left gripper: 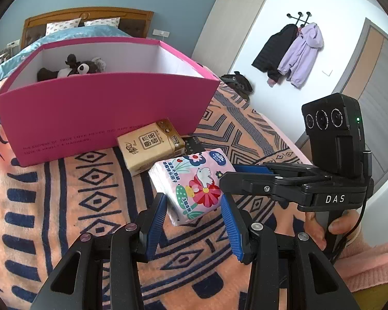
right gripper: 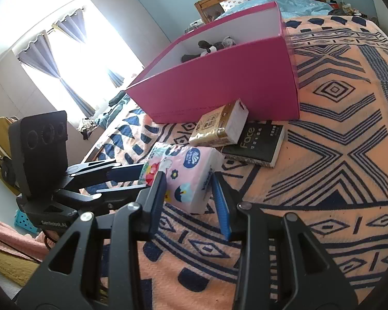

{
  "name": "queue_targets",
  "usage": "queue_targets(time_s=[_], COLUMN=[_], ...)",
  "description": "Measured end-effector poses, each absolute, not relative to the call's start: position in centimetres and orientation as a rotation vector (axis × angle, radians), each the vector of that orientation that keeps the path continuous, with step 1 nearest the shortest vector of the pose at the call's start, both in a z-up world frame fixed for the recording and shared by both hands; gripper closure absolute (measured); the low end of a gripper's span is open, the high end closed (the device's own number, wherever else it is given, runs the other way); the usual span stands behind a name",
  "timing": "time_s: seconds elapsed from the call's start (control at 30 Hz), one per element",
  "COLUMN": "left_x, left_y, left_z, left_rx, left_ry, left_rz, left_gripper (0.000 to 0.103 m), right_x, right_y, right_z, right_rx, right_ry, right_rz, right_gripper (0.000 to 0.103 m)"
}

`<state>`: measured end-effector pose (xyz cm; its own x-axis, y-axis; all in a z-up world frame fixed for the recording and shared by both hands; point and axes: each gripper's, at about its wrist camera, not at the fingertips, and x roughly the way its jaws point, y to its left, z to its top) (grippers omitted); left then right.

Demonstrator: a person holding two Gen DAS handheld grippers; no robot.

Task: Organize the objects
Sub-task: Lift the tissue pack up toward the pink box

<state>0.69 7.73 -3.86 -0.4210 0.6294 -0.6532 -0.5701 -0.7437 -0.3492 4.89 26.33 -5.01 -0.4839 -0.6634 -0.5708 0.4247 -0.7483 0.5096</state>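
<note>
Pink tissue pack (left gripper: pixel 194 183), pinched from both sides by left gripper (left gripper: pixel 194 217) and right gripper (right gripper: pixel 191 196), hangs above the blanket (left gripper: pixel 64 206); lift level, clearing the box (left gripper: pixel 103 111) wall ahead.

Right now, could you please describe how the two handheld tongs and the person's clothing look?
Both tongs, left and right, are black angular frames with ribbed blue pads and silver screws. The right one carries a black three-lens camera block, white "DAS" lettering and a black cable. The sleeve is pink knit.

Both wrist cameras look steeply down from close by, from opposite sides, sharing the pink box (left gripper: pixel 103 108) (right gripper: pixel 219 82).
</note>
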Motion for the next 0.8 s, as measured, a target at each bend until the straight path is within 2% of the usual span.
queue_targets(time_s=[0.8], left_x=[0.1], left_y=[8.3], left_z=[-0.7], left_rx=[-0.960], left_ry=[-0.054], left_rz=[2.206], left_gripper=[0.060], right_x=[4.7], right_y=[27.4], right_z=[-1.3], right_rx=[0.919], right_ry=[-0.370], right_rz=[-2.275], right_gripper=[0.063])
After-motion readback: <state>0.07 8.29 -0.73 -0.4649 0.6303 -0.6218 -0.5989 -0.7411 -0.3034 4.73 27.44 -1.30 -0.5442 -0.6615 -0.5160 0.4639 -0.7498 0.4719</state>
